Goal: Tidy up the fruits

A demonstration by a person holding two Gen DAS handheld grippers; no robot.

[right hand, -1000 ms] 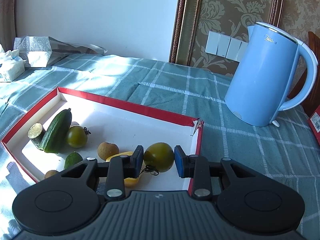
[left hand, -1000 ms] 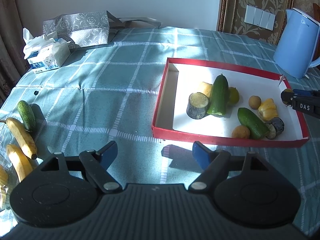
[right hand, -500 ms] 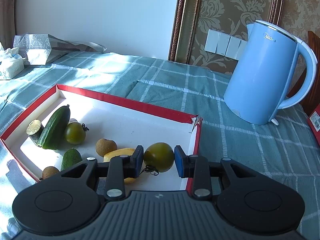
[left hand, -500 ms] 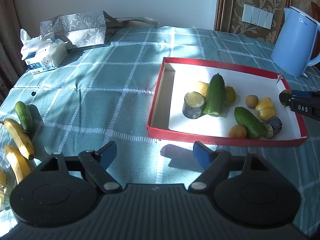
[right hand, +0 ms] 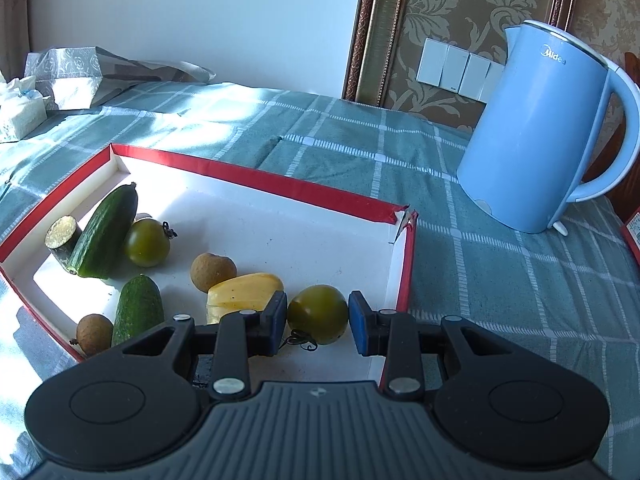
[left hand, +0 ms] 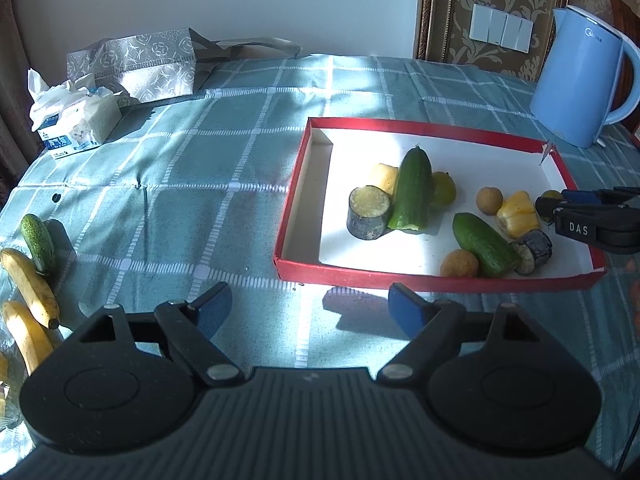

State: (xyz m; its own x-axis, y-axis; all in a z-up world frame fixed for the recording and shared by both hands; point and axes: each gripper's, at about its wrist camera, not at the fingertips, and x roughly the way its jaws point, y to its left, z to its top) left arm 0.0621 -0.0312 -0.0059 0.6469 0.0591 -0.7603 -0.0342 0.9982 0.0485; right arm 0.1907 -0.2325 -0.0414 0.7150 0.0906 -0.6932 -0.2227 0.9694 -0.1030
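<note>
Fruits (right hand: 146,242) in red-rimmed box (right hand: 256,178)

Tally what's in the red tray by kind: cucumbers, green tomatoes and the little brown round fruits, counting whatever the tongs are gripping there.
Cucumbers: 2
Green tomatoes: 2, the second gripped in the right tongs
Brown round fruits: 2
Total in the red tray: 6

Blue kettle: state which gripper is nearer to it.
Right. The right gripper sits at the red box's corner nearest the blue kettle; the left gripper hangs before the box's opposite side.
</note>
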